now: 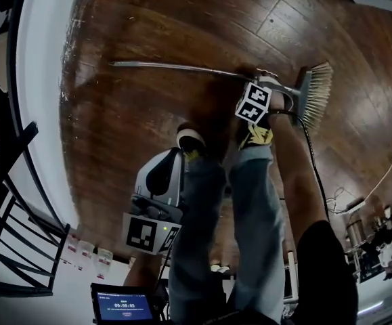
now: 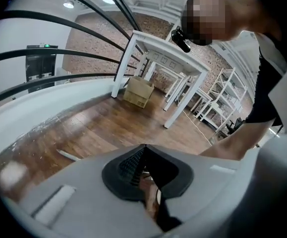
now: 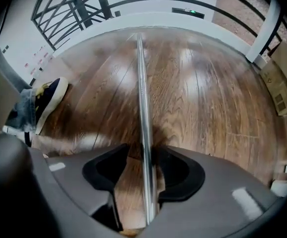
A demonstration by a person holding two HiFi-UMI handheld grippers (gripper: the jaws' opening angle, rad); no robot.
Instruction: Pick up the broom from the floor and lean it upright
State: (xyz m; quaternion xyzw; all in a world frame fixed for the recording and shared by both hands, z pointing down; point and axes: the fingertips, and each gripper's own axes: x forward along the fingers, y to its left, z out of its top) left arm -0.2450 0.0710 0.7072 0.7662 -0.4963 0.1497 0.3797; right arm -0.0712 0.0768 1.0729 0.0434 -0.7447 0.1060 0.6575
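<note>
Right claw (image 3: 143, 155) spread wide, pointing down, straddling the broom (image 3: 140, 83) handle near the brush end. Looks lined up to clamp, not gripping yet. It lies flat on the floor (image 1: 135, 127). Left claw (image 2: 143, 152) clenched, empty, held back, likely spare.

Dark wood floor (image 1: 148, 39) here, the planks glossy enough to throw back pale glare, and lying on it the broom handle (image 3: 142, 83), a smooth, bright metal tube, with pale, coarse bristles (image 1: 319, 93) at its end. The left gripper (image 2: 142, 150) and right gripper (image 3: 142, 152) both show matt grey plastic shells and black, rubbery-looking fingers (image 3: 180, 170), ribbed on the left one. Faded denim cloth on the person's jeans (image 1: 250, 202), plain brown cardboard on the box (image 2: 139, 90).
</note>
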